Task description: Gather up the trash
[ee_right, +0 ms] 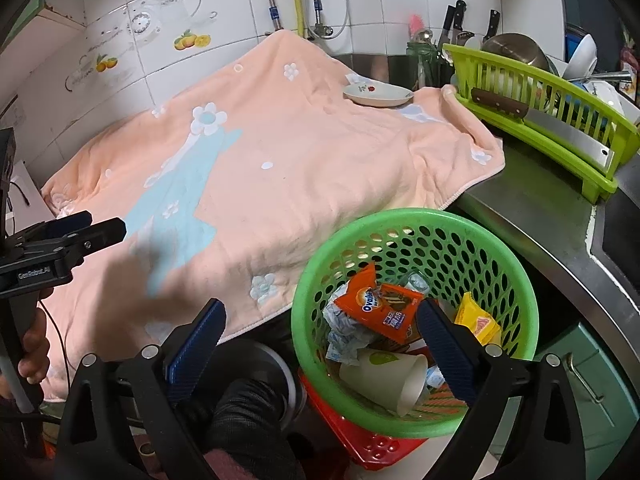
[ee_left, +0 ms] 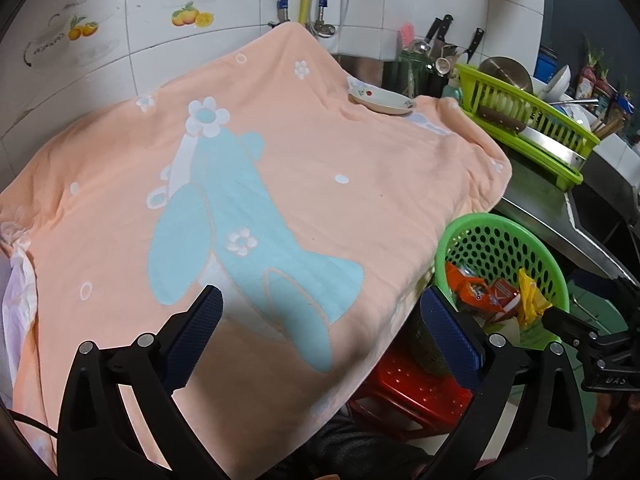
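Both hand-held grippers are held wide open with nothing between their jaws: the left hand-held gripper (ee_left: 320, 320) above a peach towel (ee_left: 300, 152) spread over the bench, the right hand-held gripper (ee_right: 320, 332) above a green basket (ee_right: 496, 240). Trash is seen inside the basket: an orange wrapper (ee_right: 380, 304), a paper cup (ee_right: 384, 378), a yellow packet (ee_right: 478, 320).
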Demonstrator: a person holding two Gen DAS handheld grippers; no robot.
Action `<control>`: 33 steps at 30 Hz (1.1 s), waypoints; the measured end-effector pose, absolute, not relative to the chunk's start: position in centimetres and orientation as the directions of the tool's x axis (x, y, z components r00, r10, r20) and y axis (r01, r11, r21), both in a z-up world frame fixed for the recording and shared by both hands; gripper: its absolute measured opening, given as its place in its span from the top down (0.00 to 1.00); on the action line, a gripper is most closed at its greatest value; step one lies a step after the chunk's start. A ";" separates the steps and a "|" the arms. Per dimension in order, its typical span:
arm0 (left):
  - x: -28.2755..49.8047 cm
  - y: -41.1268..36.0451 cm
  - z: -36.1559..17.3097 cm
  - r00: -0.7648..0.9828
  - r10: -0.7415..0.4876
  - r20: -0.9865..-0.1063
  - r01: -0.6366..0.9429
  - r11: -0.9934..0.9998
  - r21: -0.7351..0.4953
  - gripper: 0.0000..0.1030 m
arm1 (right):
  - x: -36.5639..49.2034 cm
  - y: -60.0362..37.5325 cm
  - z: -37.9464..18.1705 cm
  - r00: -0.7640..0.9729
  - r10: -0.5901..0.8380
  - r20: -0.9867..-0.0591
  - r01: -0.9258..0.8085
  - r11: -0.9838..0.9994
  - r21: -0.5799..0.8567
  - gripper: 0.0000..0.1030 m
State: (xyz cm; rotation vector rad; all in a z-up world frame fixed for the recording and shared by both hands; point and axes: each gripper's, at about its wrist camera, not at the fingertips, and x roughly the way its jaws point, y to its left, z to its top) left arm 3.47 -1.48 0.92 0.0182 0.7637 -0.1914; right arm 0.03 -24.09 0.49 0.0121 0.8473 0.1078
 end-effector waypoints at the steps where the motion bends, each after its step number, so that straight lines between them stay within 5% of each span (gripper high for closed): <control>1: 3.4 -1.4 0.9 0.709 -0.164 -0.686 0.174 0.983 -0.055 0.05 | -0.2 -23.9 0.6 0.664 0.083 -0.743 -0.086 0.996 0.034 0.10; 33: 1.1 -0.1 1.9 0.790 -0.108 -0.604 0.099 0.994 -0.048 0.05 | -1.1 -21.7 1.7 0.724 0.061 -0.687 -0.104 0.994 -0.021 0.08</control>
